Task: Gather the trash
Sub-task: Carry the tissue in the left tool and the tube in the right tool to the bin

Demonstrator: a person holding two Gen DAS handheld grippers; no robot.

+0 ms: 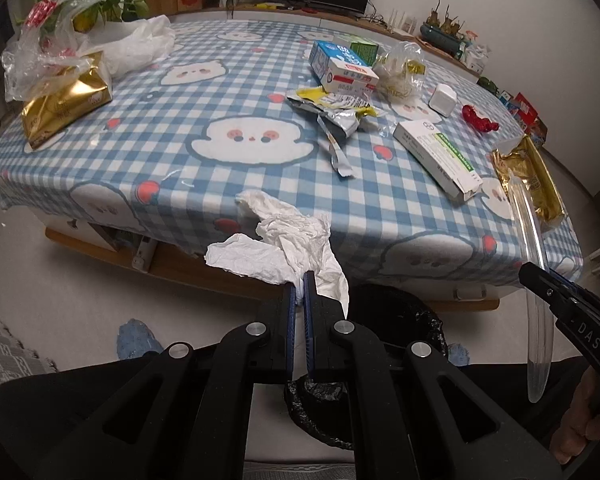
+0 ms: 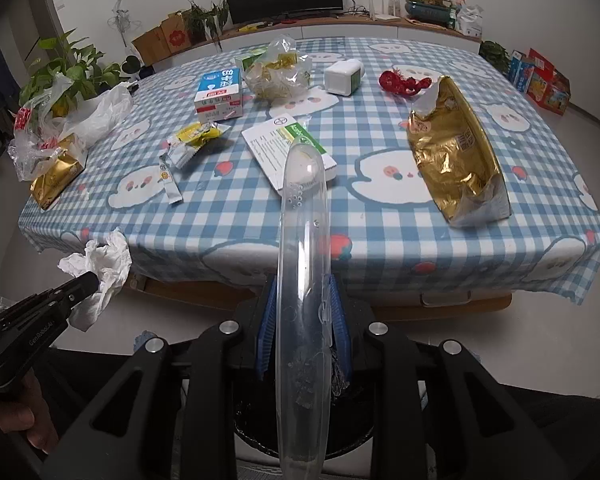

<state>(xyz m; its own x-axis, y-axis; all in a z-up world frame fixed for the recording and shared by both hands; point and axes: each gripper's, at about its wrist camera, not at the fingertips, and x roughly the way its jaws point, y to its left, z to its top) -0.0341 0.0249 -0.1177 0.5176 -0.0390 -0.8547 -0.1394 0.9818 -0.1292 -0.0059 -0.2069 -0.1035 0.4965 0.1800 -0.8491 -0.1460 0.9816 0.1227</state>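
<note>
My left gripper (image 1: 299, 280) is shut on a crumpled white tissue (image 1: 284, 236), held in the air just off the table's near edge. It also shows in the right wrist view, where the left gripper (image 2: 90, 280) pinches the tissue (image 2: 108, 260). My right gripper (image 2: 302, 284) is shut on a long clear plastic container (image 2: 304, 208), edge-on between the blue pads (image 2: 267, 312). In the left wrist view the right gripper (image 1: 540, 276) holds that clear plastic (image 1: 526, 216) at the far right. A bin lined with a black bag (image 1: 404, 316) stands on the floor below both grippers.
On the blue checked tablecloth (image 2: 380, 232) lie a torn gold bag (image 2: 452, 152), a white-green medicine box (image 2: 268, 148), a blue carton (image 2: 218, 92), foil wrappers (image 2: 192, 140), a crumpled clear bag (image 2: 278, 68), a white bottle (image 2: 342, 76) and a red item (image 2: 404, 82).
</note>
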